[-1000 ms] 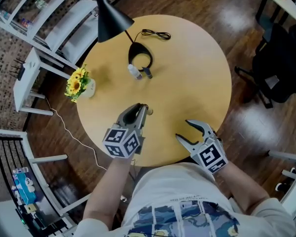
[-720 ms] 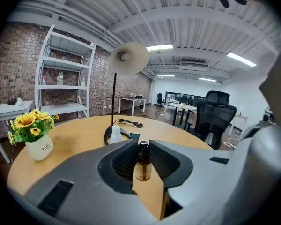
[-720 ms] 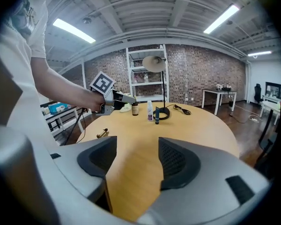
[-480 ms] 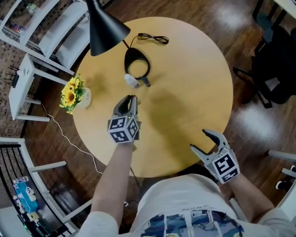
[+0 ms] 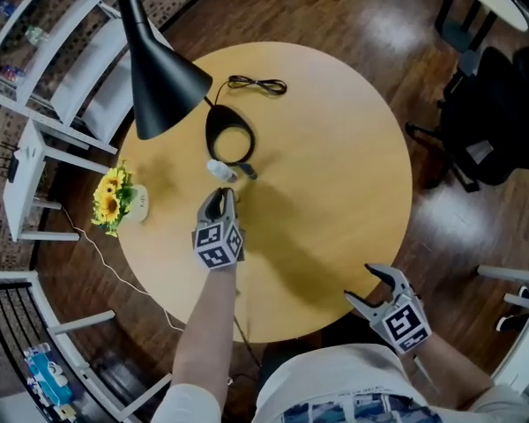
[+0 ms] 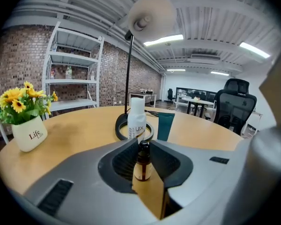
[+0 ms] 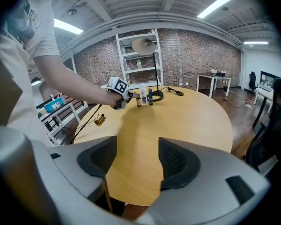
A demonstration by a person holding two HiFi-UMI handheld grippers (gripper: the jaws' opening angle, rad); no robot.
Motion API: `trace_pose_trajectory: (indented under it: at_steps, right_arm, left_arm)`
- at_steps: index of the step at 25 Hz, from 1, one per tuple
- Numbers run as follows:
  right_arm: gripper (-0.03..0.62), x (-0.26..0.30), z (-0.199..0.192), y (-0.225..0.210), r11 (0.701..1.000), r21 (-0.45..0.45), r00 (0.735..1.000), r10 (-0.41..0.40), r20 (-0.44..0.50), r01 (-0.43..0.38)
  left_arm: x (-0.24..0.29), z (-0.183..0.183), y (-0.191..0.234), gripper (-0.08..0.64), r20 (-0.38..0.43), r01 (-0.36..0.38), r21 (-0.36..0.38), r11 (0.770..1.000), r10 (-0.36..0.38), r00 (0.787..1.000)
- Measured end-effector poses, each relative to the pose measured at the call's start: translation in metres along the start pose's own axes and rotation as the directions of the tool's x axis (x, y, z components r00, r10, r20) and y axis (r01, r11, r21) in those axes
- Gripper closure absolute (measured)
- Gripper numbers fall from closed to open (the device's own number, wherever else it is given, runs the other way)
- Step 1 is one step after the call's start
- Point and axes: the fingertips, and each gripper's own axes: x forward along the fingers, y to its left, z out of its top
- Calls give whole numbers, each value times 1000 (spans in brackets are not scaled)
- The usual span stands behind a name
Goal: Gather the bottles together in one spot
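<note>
The head view looks steeply down from above the round table (image 5: 335, 166), taking in nearly its whole top. The left gripper view rides on the left gripper (image 5: 219, 197), low over the tabletop, very near the amber bottle (image 6: 142, 165) between its jaws, and faces the lamp base (image 6: 119, 128) and white bottle (image 6: 136, 118). The right gripper view rides on the right gripper (image 5: 360, 283) at the table's near edge and faces across the top from well back. All three views share the lamp base and white bottle.

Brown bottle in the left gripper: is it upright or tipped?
Upright: the brown bottle stands cap-up, clamped in the left gripper.
</note>
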Motion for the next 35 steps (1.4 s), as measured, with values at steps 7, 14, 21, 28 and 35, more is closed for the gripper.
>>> trace_pose_trajectory:
  at_steps: [7, 14, 21, 28, 35]
  right_arm:
    - [291, 3, -1, 9, 1000, -9, 1000, 10, -4, -10]
    - [290, 2, 6, 25, 1000, -28, 1000, -9, 12, 10]
    - [290, -6, 20, 60, 998, -61, 997, -24, 75, 28]
    - [291, -25, 44, 117, 995, -83, 989, -48, 141, 60]
    - [291, -44, 44, 196, 994, -83, 985, -62, 163, 76]
  left_arm:
    - [-3, -2, -7, 486, 3, 22, 10, 1000, -22, 1000]
    - [-25, 13, -11, 425, 32, 50, 63, 997, -52, 998]
    - [-120, 33, -20, 425, 92, 82, 74, 994, -88, 992]
    - [-284, 43, -24, 424, 192, 190, 2, 982, -187, 963]
    - [-442, -2, 6, 425, 199, 173, -89, 981, -153, 968]
